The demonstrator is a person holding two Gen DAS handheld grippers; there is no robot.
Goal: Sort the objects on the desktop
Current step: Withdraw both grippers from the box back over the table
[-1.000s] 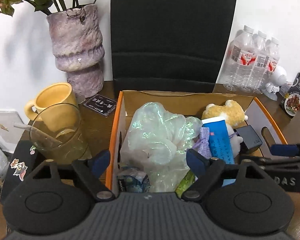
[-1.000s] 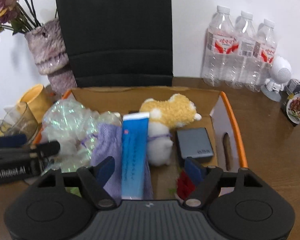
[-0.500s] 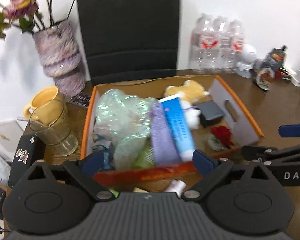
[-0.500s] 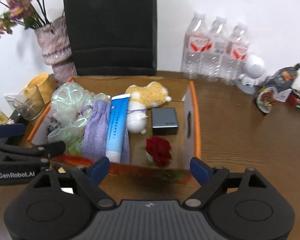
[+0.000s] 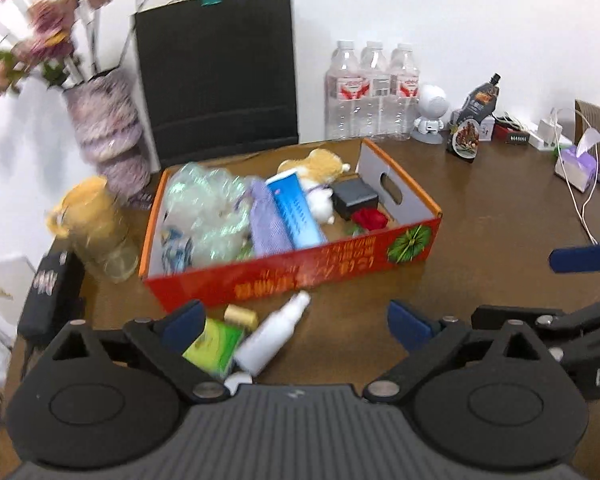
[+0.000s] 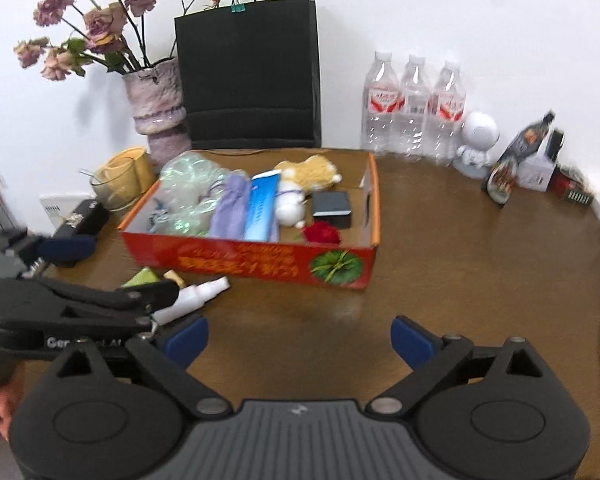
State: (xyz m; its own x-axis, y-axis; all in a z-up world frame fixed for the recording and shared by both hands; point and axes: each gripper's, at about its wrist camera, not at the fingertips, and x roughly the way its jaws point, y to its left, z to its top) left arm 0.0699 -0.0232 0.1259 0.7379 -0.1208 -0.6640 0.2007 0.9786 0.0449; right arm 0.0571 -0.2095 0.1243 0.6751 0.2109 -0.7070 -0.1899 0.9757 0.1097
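Here the white spray bottle (image 5: 274,338) lies outside the red box (image 5: 300,276), slanting toward it, nearest the left gripper (image 5: 296,322) (jaws just opened wide, empty); the right gripper (image 6: 300,338) likewise gapes.

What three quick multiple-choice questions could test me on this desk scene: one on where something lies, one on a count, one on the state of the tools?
1. Where is the white spray bottle?
A. inside the red box
B. on the table in front of the red box
C. beside the water bottles

2. How many water bottles stand by the wall?
A. two
B. three
C. five

3. How are the fingers of the right gripper?
A. spread wide, holding nothing
B. clamped on the blue tube
C. closed on the plush toy

Answers: 1 B, it lies on the table before the red box. 2 B, three caps show. 3 A, only bare table shows between them.
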